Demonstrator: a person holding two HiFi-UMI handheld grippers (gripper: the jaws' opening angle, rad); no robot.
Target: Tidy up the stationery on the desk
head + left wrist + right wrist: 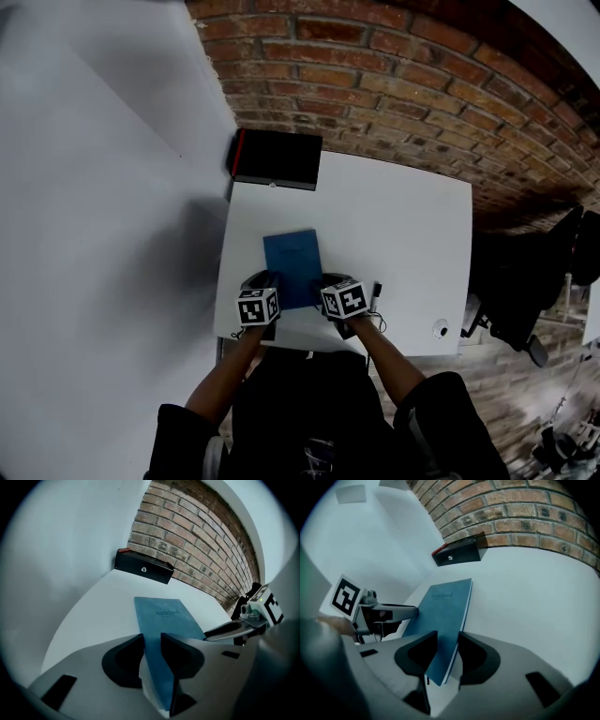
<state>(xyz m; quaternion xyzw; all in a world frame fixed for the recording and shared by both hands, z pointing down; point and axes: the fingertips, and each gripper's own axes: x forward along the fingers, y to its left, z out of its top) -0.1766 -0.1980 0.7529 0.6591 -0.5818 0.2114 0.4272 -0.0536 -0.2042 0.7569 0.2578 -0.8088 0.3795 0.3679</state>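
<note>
Holding the blue notebook (292,262) with both tools, I am looking down at a white table (403,234) set against a brick wall (394,84). My landmark is the black box (277,157) with a red edge, which is sitting at the wall end of the table. The notebook is lying on my side of that box, well apart from it, with its long side pointing toward the box. On the cover, at the end facing the box, I am reading the single lower-case word "notebook"; a finer line under it is too small to read.

The left tool (152,641) is clamping the notebook corner farthest from the box on the left, the blue cover filling the gap between its jaws. The right tool (447,639) is clamping the matching corner on the right, cover and white page edges pinched between its jaws. A dark pen (376,293) is lying farther from the box than the notebook's middle, just right of the right tool.
</note>
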